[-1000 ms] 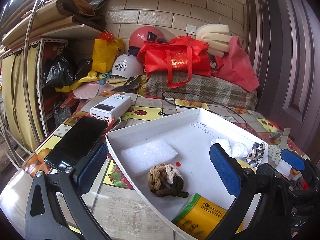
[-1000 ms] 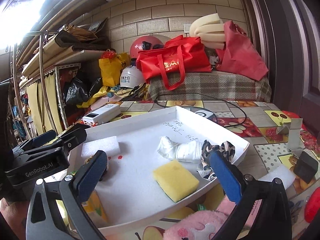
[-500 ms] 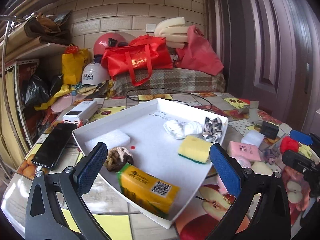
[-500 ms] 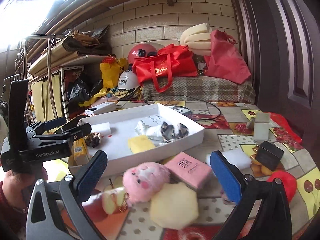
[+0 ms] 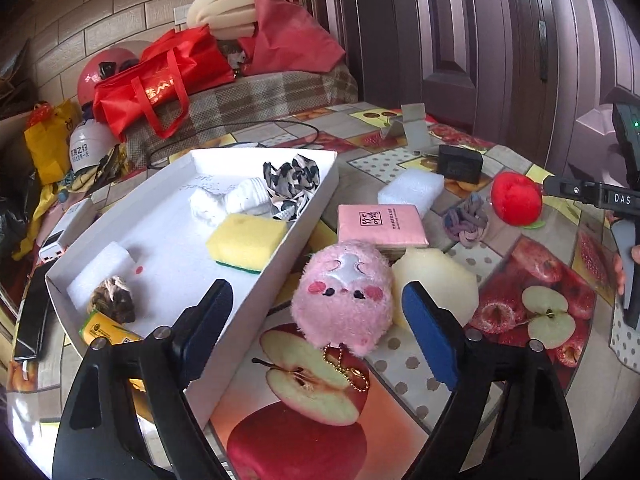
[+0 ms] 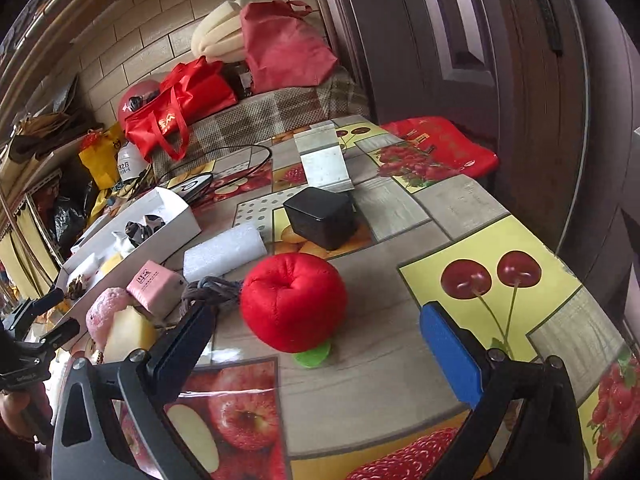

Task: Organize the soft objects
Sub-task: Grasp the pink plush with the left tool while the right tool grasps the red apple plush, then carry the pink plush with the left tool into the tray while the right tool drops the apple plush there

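My left gripper [image 5: 318, 322] is spread wide and holds nothing; the pink plush [image 5: 342, 294] lies on the bench [image 5: 516, 364] right between and just ahead of its fingers, beside the white tray [image 5: 256, 300] and touching a pale sponge [image 5: 436, 284]. My right gripper [image 6: 316, 338] is also wide open and empty, with the red plush apple [image 6: 294, 300] resting on the bench between its fingers, nearer the left one.

A pink plush toy [image 5: 342, 294], a red stuffed apple [image 6: 294, 300] (green leaf), a yellow sponge [image 5: 244, 240], a fruit-patterned tablecloth [image 6: 460, 216].
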`<move>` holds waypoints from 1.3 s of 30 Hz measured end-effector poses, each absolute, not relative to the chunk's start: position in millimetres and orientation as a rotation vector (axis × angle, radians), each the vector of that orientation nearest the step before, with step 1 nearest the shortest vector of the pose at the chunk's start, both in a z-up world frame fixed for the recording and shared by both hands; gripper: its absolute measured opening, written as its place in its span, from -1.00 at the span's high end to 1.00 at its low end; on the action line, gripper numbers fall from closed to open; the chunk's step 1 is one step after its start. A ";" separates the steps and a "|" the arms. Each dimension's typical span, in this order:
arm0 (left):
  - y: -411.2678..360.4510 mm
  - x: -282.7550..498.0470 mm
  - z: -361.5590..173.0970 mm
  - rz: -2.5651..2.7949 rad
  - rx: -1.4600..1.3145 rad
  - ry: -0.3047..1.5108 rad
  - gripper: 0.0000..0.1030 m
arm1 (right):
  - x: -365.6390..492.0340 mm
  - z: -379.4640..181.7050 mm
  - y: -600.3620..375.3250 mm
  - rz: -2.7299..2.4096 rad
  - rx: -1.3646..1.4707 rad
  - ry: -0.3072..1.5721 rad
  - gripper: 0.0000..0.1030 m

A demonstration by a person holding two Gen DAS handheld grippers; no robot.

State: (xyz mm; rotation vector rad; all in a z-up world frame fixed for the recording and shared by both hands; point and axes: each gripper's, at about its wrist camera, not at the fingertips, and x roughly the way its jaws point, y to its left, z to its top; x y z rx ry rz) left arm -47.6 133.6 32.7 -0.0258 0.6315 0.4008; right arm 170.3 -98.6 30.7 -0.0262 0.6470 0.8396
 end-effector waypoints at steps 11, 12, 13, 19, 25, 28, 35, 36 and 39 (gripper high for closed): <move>134.3 -30.3 23.3 0.401 -0.030 0.715 -0.54 | 181.4 20.5 -49.9 0.866 -0.173 0.720 -0.99; 135.3 -28.1 22.5 0.397 -0.040 0.723 -0.54 | 184.3 18.5 -46.6 0.863 -0.181 0.734 -0.99; 137.0 -23.7 21.1 0.390 -0.052 0.737 -0.54 | 186.5 16.5 -43.6 0.865 -0.187 0.748 -0.96; 145.7 -13.0 17.4 0.343 -0.145 0.766 -0.41 | 193.5 7.6 -37.3 0.875 -0.203 0.821 -0.48; 126.0 -11.7 22.5 0.331 -0.042 0.740 -0.03 | 194.7 10.3 -44.8 0.891 -0.155 0.815 -0.31; 120.2 -15.7 26.0 0.344 0.000 0.710 -0.03 | 192.6 14.2 -51.4 0.887 -0.128 0.789 -0.29; 99.8 -59.7 49.9 0.485 0.087 0.435 -0.03 | 168.3 37.9 -69.9 0.875 -0.082 0.578 -0.29; 97.4 -69.5 53.9 0.499 0.090 0.377 -0.03 | 161.3 42.2 -75.0 0.869 -0.074 0.526 -0.29; 101.7 -82.7 58.4 0.548 0.061 0.325 -0.03 | 135.4 53.3 -88.8 0.866 -0.064 0.351 -0.29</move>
